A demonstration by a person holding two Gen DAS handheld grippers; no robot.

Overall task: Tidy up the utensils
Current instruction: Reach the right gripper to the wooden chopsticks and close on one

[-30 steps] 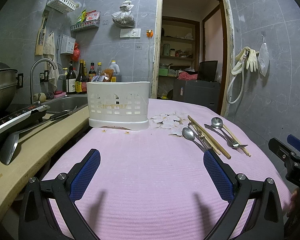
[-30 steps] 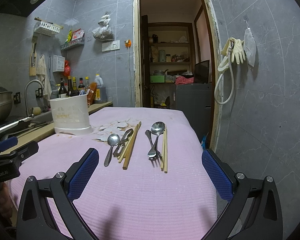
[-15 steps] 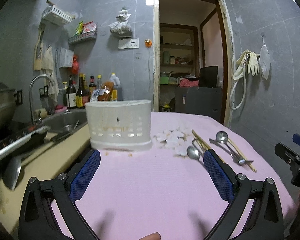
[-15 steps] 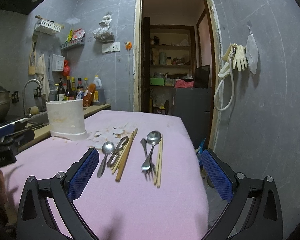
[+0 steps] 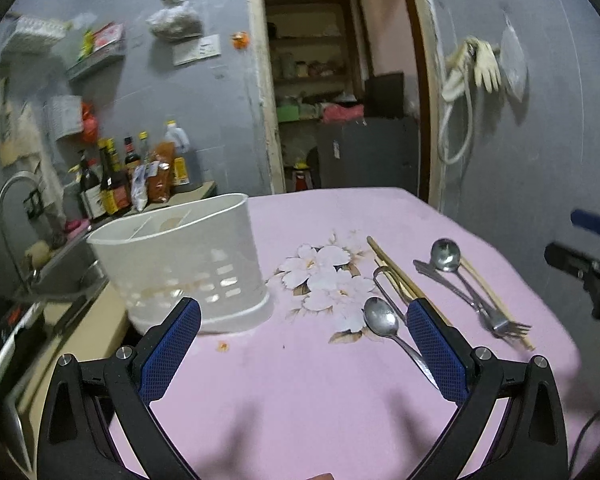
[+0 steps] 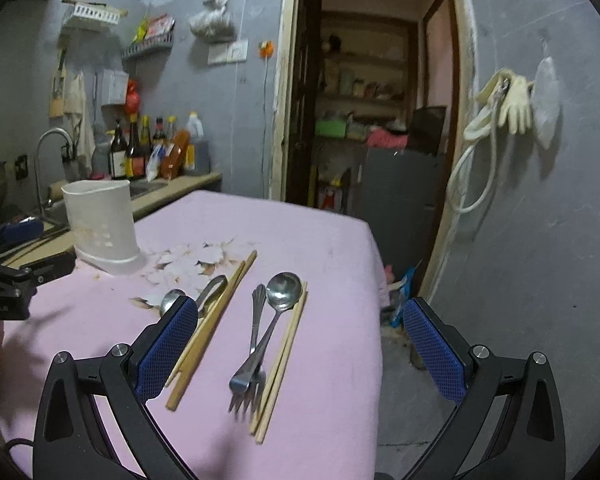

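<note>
A white slotted utensil holder (image 5: 188, 268) stands on the pink tablecloth (image 5: 300, 380); it also shows in the right wrist view (image 6: 102, 226). Utensils lie to its right: a spoon (image 5: 384, 322), brown chopsticks (image 5: 396, 270), a second spoon (image 5: 446, 256), a fork (image 5: 496, 320) and pale chopsticks (image 5: 488, 284). In the right wrist view the second spoon (image 6: 284, 292), fork (image 6: 252, 344), pale chopsticks (image 6: 284, 364) and brown chopsticks (image 6: 216, 320) lie just ahead. My left gripper (image 5: 300, 352) is open and empty. My right gripper (image 6: 300, 352) is open and empty above the utensils.
A counter with a sink, tap (image 5: 8, 216) and bottles (image 5: 108, 184) runs along the table's left side. The table's right edge (image 6: 380, 320) drops to the floor by an open doorway (image 6: 372, 120). The right gripper's body shows at the left wrist view's right edge (image 5: 588, 260).
Both grippers have risen and moved forward over the table. The holder and utensils now appear closer and lower in both views. Nothing was picked up.
</note>
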